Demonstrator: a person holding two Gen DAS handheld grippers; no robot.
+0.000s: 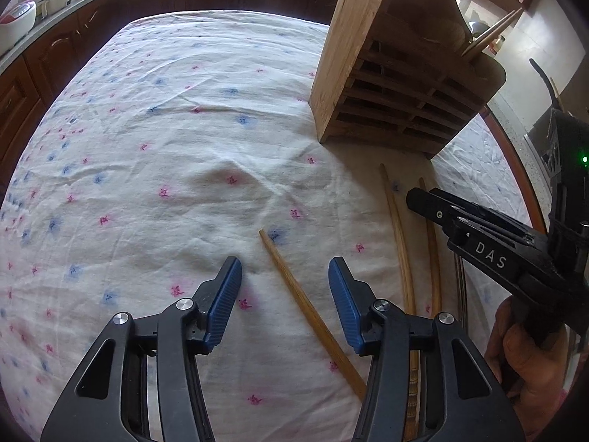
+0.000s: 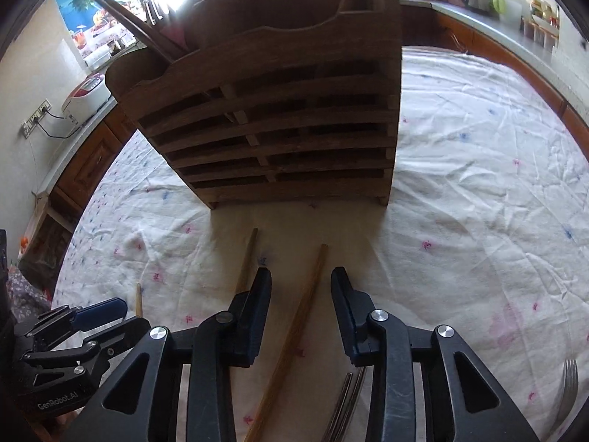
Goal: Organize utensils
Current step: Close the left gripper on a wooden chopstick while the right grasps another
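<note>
The left gripper (image 1: 285, 294) pointed down at the counter (image 1: 154, 140), which was covered by a white cloth with small pink and blue flowers. Its 2 blue-padded fingers (image 1: 224, 298) stood spread apart, and between them lay 1 light brown wooden chopstick (image 1: 294, 294), slanting on the cloth. The pads did not touch the chopstick on either side.

To the right of these fingers, 2 longer wooden chopsticks (image 1: 399, 243) lay side by side, and the right gripper (image 1: 414, 197) reached over them. A hand (image 1: 526, 361) held its handle at the lower right.

In the right wrist view, the right gripper (image 2: 301, 280) also had its 2 dark fingers (image 2: 257, 294) spread. 1 long brown chopstick (image 2: 302, 316) ran straight between them, without contact that I could see. A second chopstick (image 2: 247, 261) lay just left of the left finger. Below the fingers, near the right one, some metal utensil handles (image 2: 346, 397) showed, and a metal fork (image 2: 568, 383) lay far to the right.

Ahead of both pairs of fingers stood the brown wooden slatted utensil rack (image 2: 279, 129), upright on the cloth, well apart from the chopsticks. The left gripper (image 2: 99, 313) appeared at the lower left.
</note>
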